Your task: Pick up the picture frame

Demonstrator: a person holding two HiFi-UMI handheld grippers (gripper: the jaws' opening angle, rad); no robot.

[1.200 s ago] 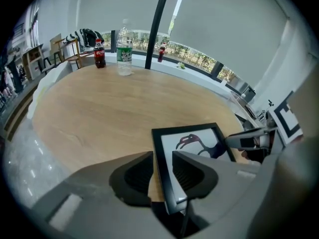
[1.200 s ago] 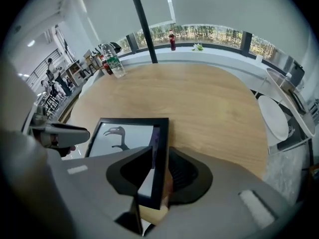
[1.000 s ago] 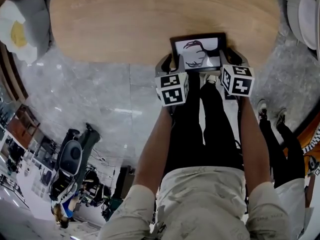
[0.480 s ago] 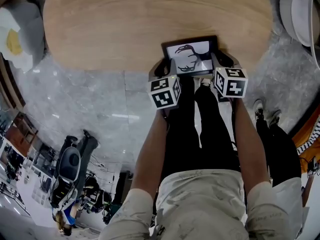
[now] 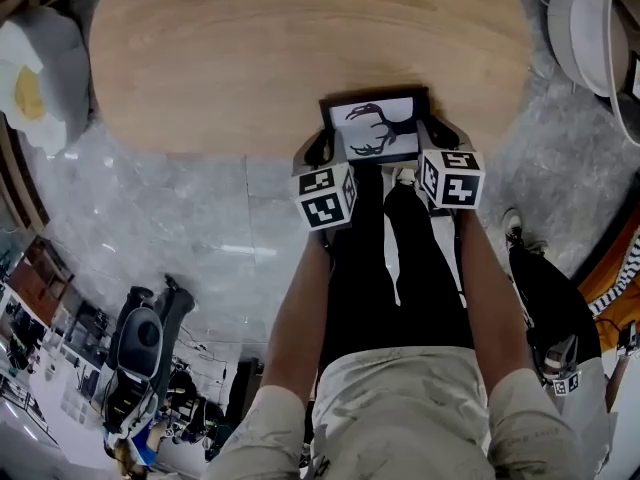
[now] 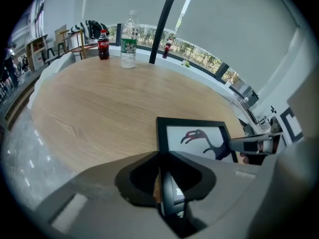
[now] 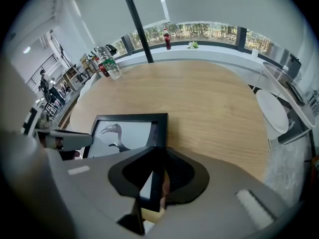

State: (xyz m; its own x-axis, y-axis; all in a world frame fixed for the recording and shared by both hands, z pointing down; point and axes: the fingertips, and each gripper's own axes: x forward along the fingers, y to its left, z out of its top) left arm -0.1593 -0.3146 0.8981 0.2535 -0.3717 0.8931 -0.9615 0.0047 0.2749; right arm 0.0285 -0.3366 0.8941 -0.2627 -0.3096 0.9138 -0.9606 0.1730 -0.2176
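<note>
Floor (image 5: 180, 228): grey marbled tiles, running under and around the counter.
Counter (image 5: 260, 68): long oval top of pale wood grain; most of its surface is bare.
Cushion (image 5: 35, 78): white with a yellow patch, off the counter's left end.
Picture frame (image 5: 375, 126): thin black rectangular frame lying face up at the counter's near rim, a little right of the middle. It holds a white sheet with a dark long-necked bird figure, reddish at the head.
Left gripper (image 5: 318, 148): at the counter's near rim, on the frame's left rail. Its jaws have just been closing and the rail stands between them. The inner jaw is against the rail, while a thin gap shows at the outer jaw, so there is no clamp yet.
Right gripper (image 5: 440, 140): at the counter's near rim, on the frame's right rail. Its jaws have also just been closing around that rail, with a sliver of gap at the outer jaw.
Pole (image 6: 162, 29): black, slanting up from the counter's far edge.
Water bottle (image 6: 129, 40): clear with a green label, upright at the counter's far end, well apart from the frame.
Cola bottle (image 6: 103, 44): small and dark with a red label, just beside the water bottle.
</note>
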